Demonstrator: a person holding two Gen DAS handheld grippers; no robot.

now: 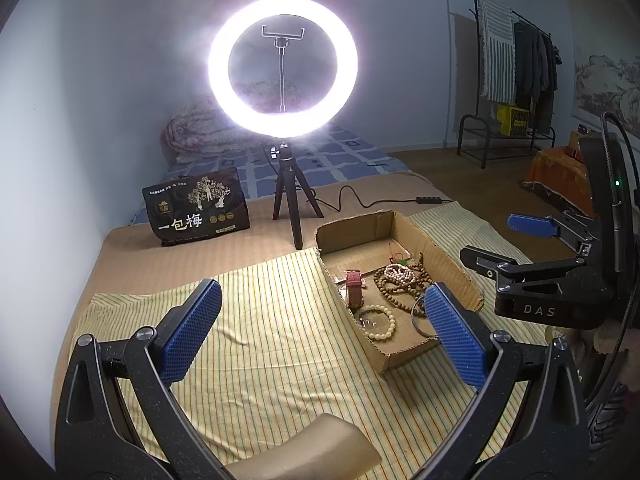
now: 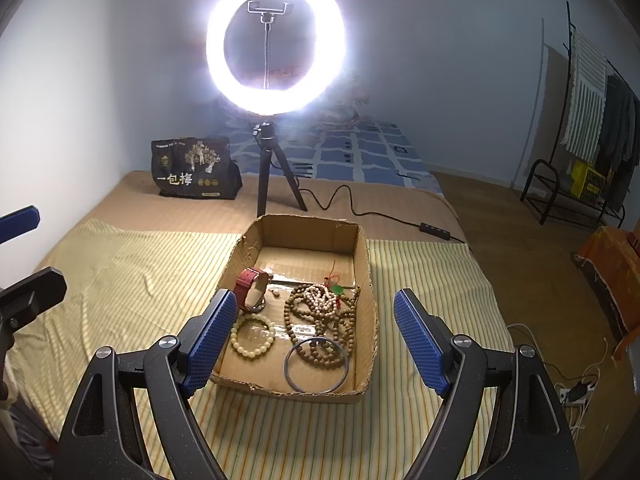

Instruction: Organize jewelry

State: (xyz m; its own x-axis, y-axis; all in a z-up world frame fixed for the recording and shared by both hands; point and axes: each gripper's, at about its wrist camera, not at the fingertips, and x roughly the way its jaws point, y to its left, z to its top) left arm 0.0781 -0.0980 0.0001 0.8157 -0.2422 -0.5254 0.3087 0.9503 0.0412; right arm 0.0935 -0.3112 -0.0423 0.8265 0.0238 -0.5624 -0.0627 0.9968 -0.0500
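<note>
**Cataloguing jewelry in the cardboard tray**

Holding both tools above the striped cloth (image 2: 120,280), we list what we see. Left gripper (image 1: 320,336): jaws spread wide, nothing between them, hovering over the cloth just left of the cardboard tray (image 2: 362,264). Right gripper (image 2: 316,344): jaws likewise spread wide and empty, poised over the tray's near end.

Contents of the tray, all inside its walls:
- red-strapped watch (image 2: 253,286), standing on edge at the left side;
- cream bead bracelet (image 2: 253,336), lying flat near the front left;
- metal bangle (image 2: 316,364), flat at the front, overlapping the brown beads;
- brown bead strand (image 2: 320,320), heaped at the right;
- pale bead strand (image 2: 320,298), piled on the brown one.

Behind the tray we note a lit ring light (image 2: 276,40) on a tripod and a dark printed bag (image 2: 194,172).
</note>
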